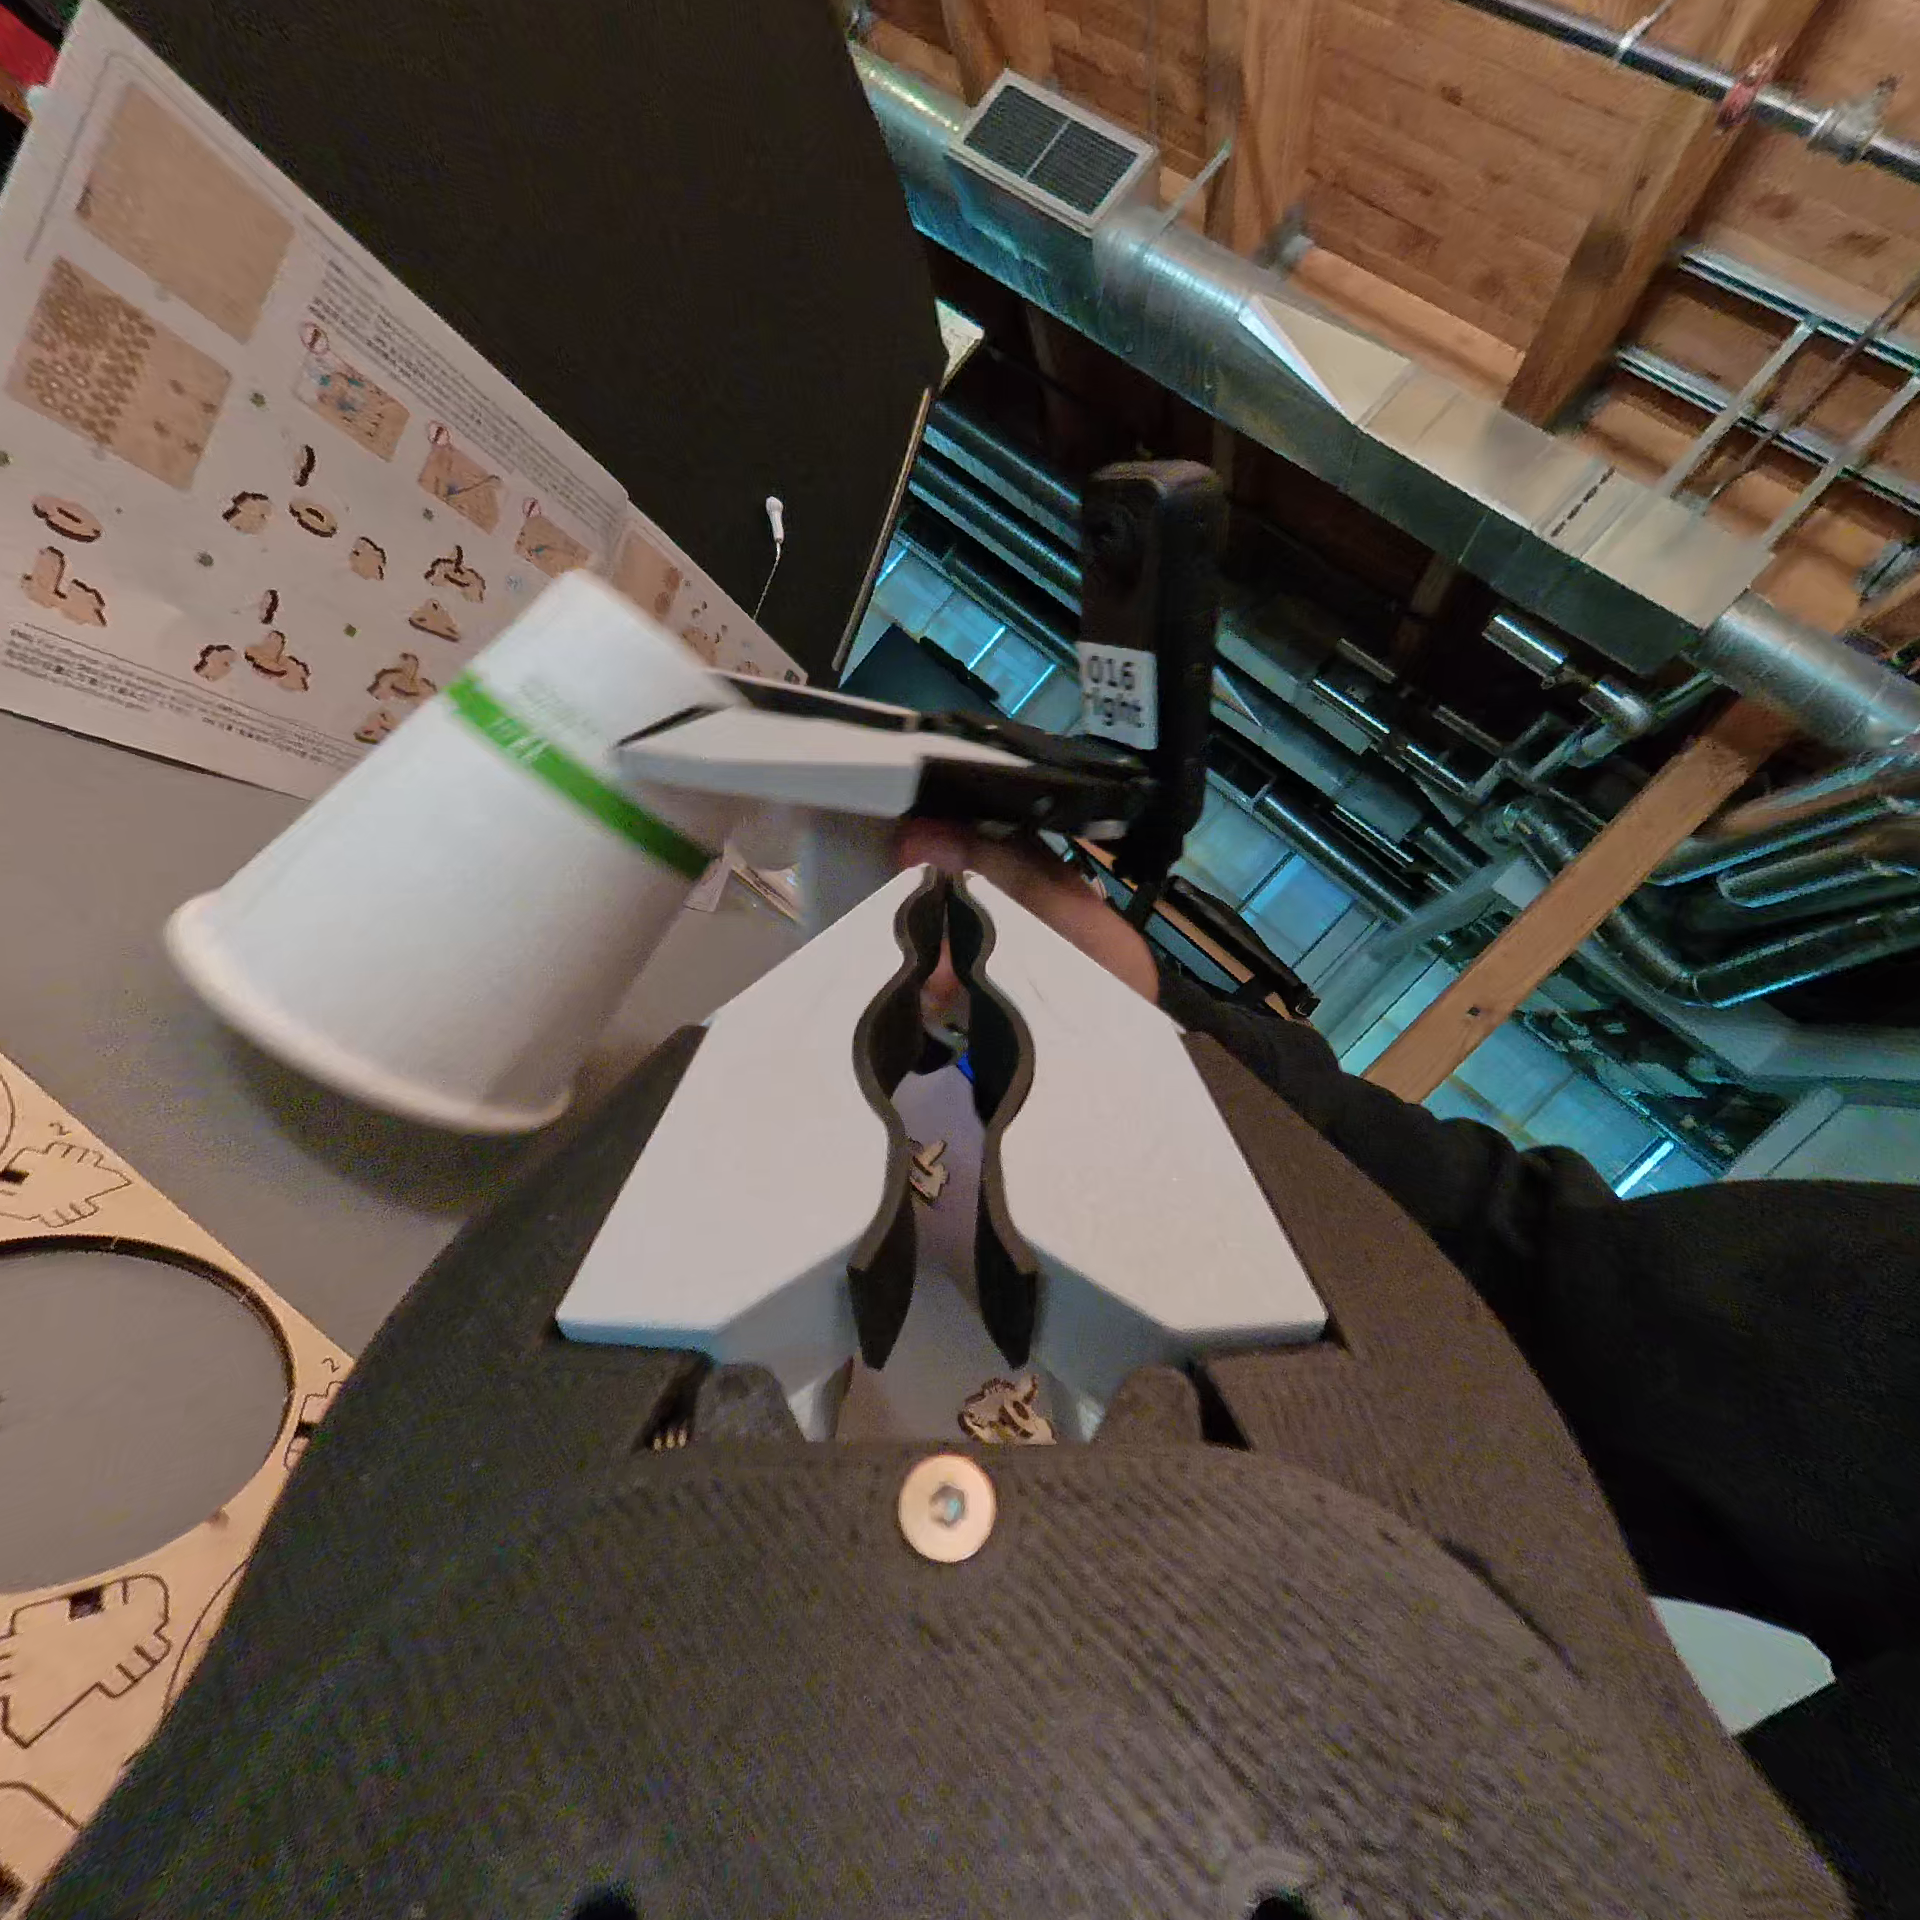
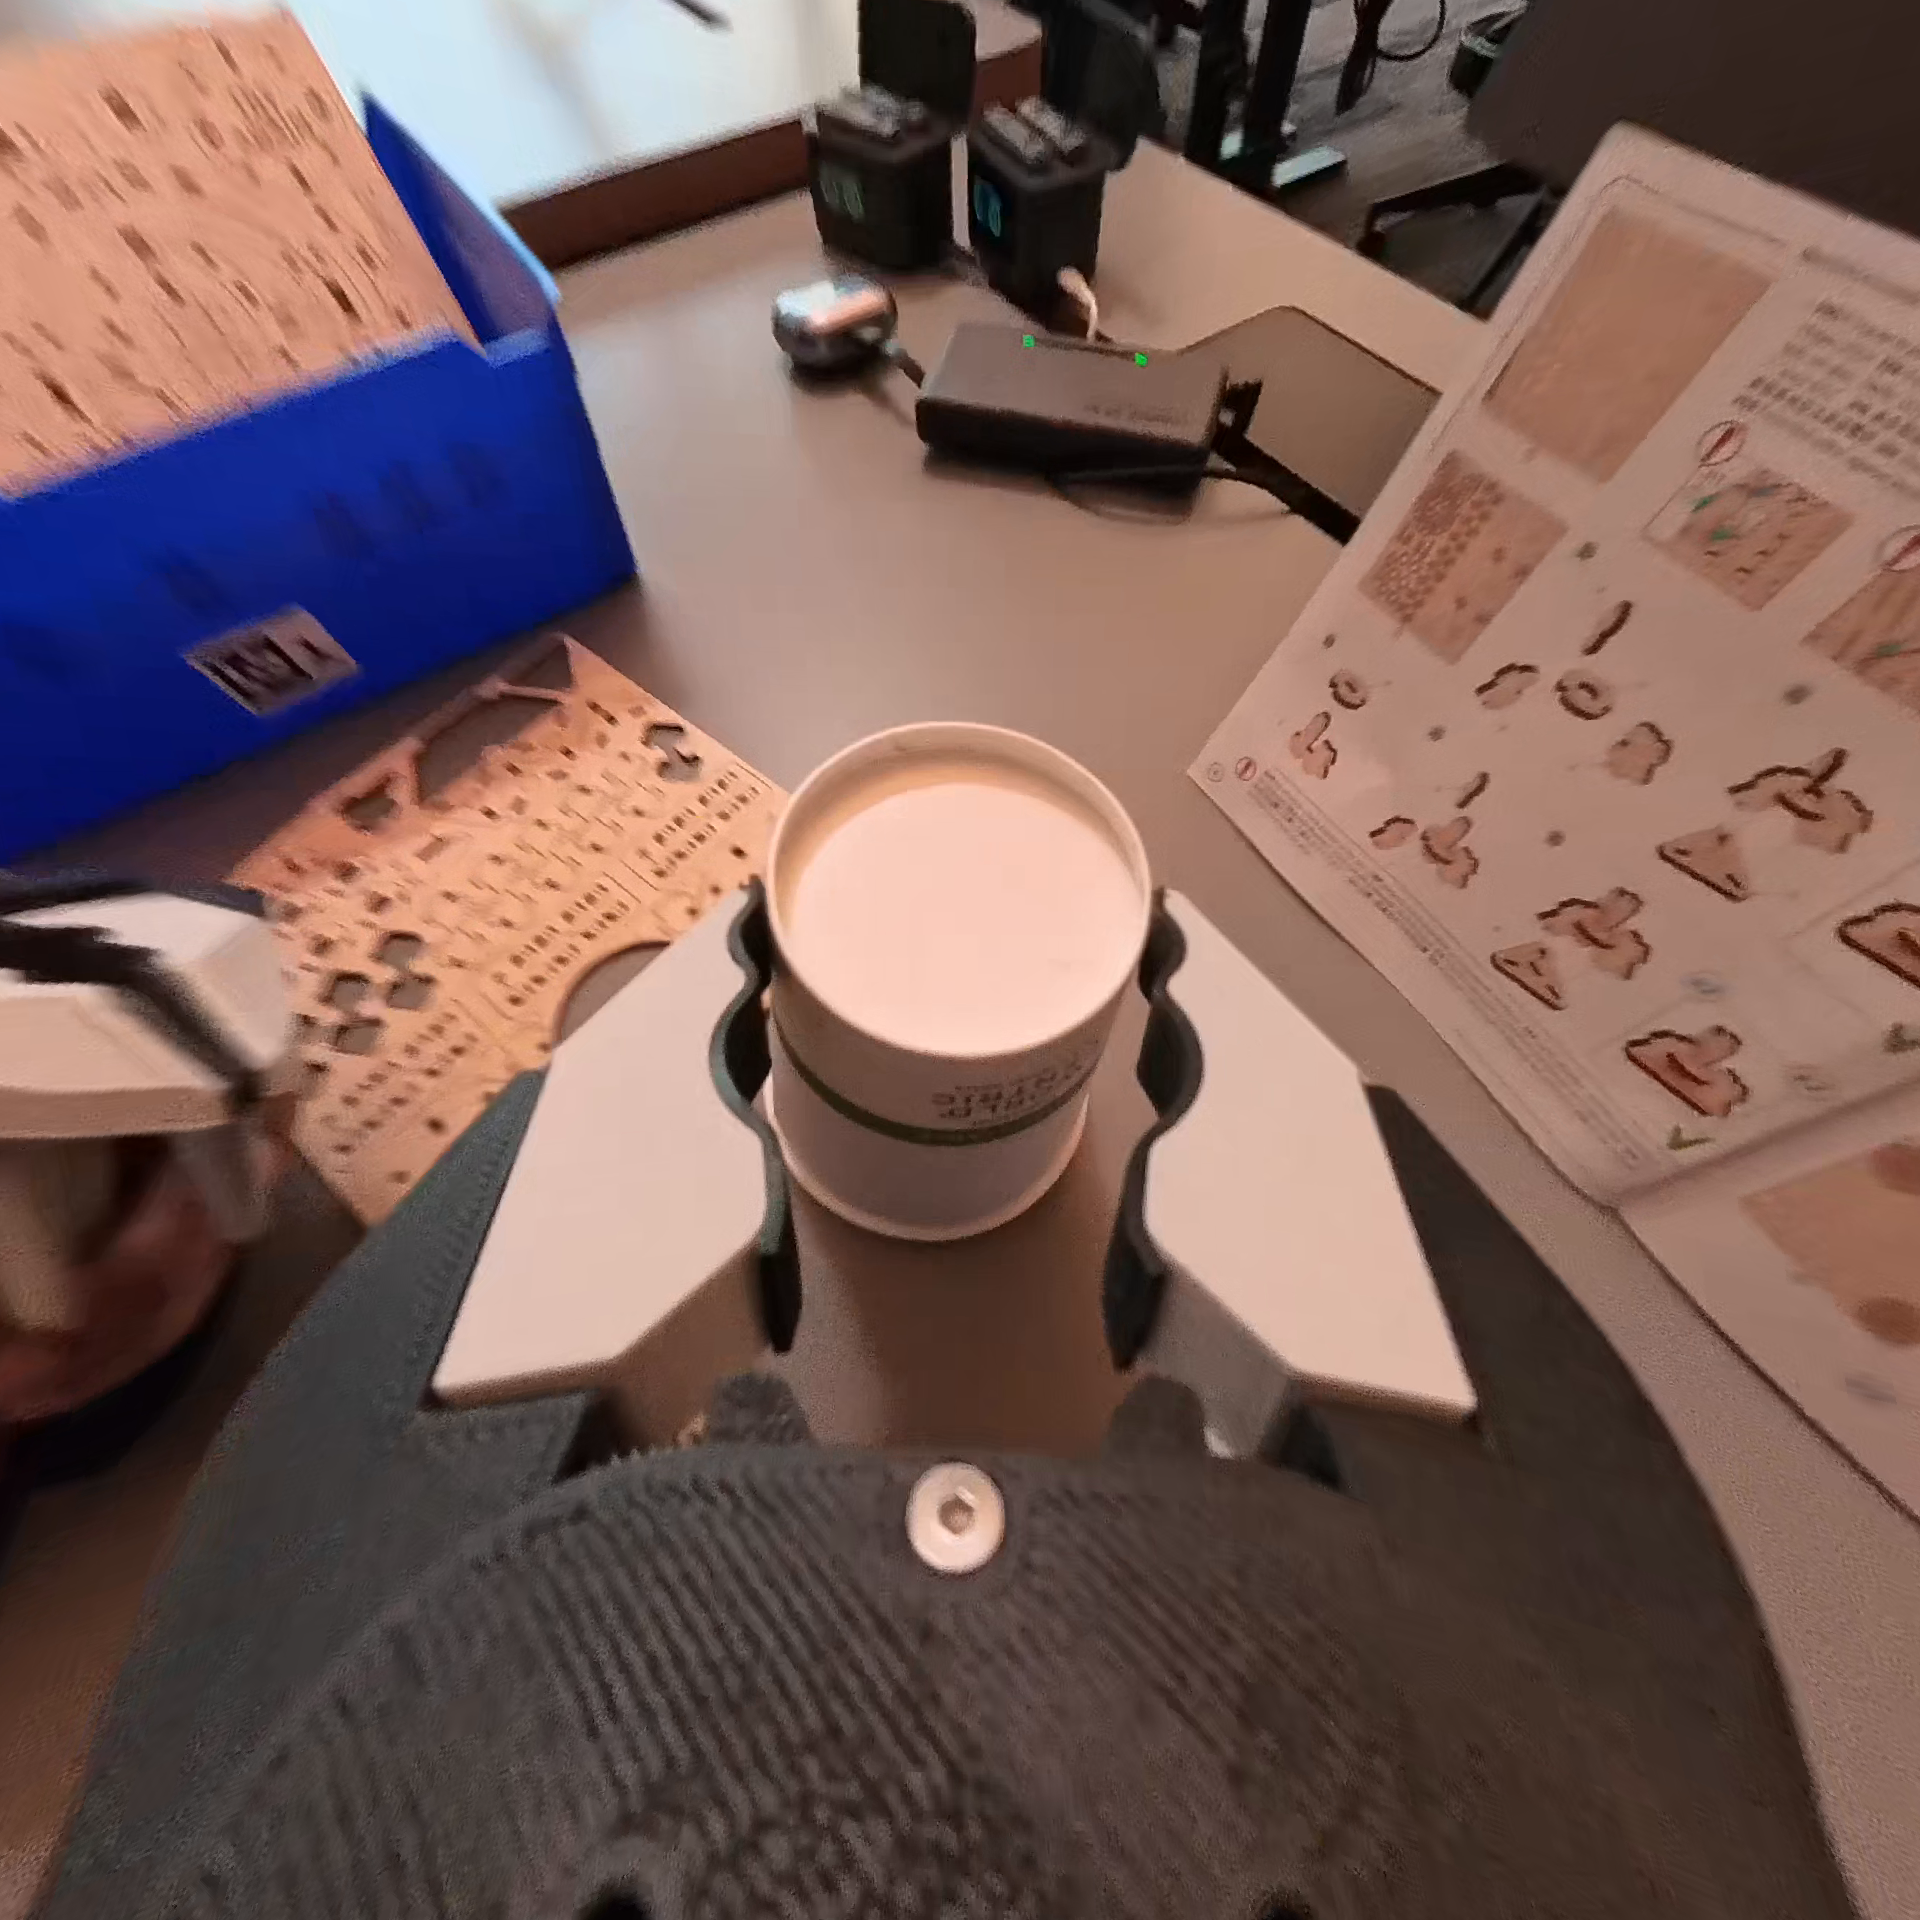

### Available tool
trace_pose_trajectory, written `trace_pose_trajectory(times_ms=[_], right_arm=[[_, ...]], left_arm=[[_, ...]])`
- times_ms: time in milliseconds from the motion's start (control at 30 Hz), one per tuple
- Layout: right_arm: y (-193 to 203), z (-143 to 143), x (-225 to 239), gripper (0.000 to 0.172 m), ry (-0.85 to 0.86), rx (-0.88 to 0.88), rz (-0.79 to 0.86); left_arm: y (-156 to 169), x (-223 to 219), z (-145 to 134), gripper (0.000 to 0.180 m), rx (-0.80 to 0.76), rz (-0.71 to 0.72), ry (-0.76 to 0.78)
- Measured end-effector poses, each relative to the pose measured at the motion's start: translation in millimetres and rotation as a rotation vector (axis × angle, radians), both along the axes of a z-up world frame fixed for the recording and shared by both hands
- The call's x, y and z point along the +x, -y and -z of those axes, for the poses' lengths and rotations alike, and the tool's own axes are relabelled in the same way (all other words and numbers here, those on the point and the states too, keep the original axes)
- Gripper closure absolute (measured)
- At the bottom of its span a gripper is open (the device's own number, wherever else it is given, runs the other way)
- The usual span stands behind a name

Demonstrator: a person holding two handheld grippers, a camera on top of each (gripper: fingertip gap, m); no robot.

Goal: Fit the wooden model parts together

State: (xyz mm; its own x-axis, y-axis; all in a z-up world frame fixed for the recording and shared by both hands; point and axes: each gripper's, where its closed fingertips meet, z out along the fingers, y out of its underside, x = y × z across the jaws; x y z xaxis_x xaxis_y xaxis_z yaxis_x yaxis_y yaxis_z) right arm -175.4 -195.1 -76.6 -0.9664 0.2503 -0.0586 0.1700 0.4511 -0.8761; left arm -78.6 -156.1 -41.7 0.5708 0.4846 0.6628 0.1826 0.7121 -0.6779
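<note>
Table (image 2: pixel 883 582), grey, runs beneath and beyond both sets of jaws. To the right of my right jaws lies a printed instruction sheet (image 2: pixel 1621 727). To their left and farther out stands a blue bin (image 2: pixel 312 499) with a perforated wooden panel (image 2: pixel 187 229) leaning in it. Flat on the table just left of those jaws is a plywood sheet (image 2: pixel 499 862) with many shapes punched out. A black power brick (image 2: pixel 1070 405) with two green lights lies well ahead of the fingertips. The paper cup (image 2: pixel 956 935) is white with a green band and stands mouth down on the table, directly between the fingers of my right gripper (image 2: pixel 956 904). The fingers are spread to the cup's width, and each dark pad (image 2: pixel 750 935) lies against the wall near the upturned base, so I read this as a pinch on the cup. My left gripper (image 1: pixel 940 883) hangs just beside the cup. Its two tips are pressed together, and I see nothing between them. Below its fingers, small wooden cut-outs (image 1: pixel 928 1164) lie on the table.
</note>
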Motion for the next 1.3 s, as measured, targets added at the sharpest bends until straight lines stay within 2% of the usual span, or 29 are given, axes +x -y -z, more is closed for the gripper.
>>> trace_pose_trajectory(times_ms=[100, 167, 233, 300, 367, 467, 533, 633, 767, 867, 967, 1067, 1167, 1300], right_arm=[[-45, -51, -18, 0.101, -0.059, -0.113, 0.1], [-103, -91, -47, 0.101, -0.195, -0.14, 0.253], [-180, -123, -87, 0.101, -0.315, -0.106, 0.483], [-263, -131, -131, 0.101, -0.381, 0.042, 0.698], [-332, -126, -179, 0.101, -0.402, 0.152, 0.851], [-400, -113, -259, 0.101, -0.347, 0.154, 1.04], [-415, -111, -311, 0.101, -0.391, 0.147, 1.115], [-420, -97, -383, 0.102, -0.526, 0.238, 1.201], [-419, -52, -462, 0.101, -0.408, 0.232, 1.299], [-423, -21, -492, 0.101, -0.329, 0.208, 1.352], [-413, -4, -496, 0.101, -0.262, 0.126, 1.326], [-422, -1, -484, 0.098, -0.264, 0.191, 1.37], [-431, -26, -462, 0.09, -0.341, 0.226, 1.41], [-404, -76, -409, 0.086, -0.329, 0.089, 1.354]], left_arm=[[2, 2, -1, 0.18, 0.035, 0.004, -0.009], [3, 1, -2, 0.18, 0.069, 0.015, -0.011], [2, 0, -1, 0.179, 0.086, 0.025, -0.008], [-1, -2, 0, 0.178, 0.087, 0.033, 0.002], [-7, -3, 2, 0.175, 0.052, 0.027, 0.011], [-20, -6, 10, 0.173, -0.083, 0.007, 0.045], [-22, -8, 14, 0.167, -0.147, -0.034, 0.06], [-14, -8, 18, 0.163, -0.196, -0.109, 0.069], [-3, -7, 22, 0.162, -0.18, -0.154, 0.086], [2, -10, 25, 0.159, -0.155, -0.16, 0.102], [-1, -12, 26, 0.158, -0.15, -0.139, 0.11], [-7, -12, 25, 0.159, -0.141, -0.105, 0.104], [-9, -8, 24, 0.159, -0.106, -0.076, 0.094], [2, 2, 16, 0.159, -0.012, -0.091, 0.053]])
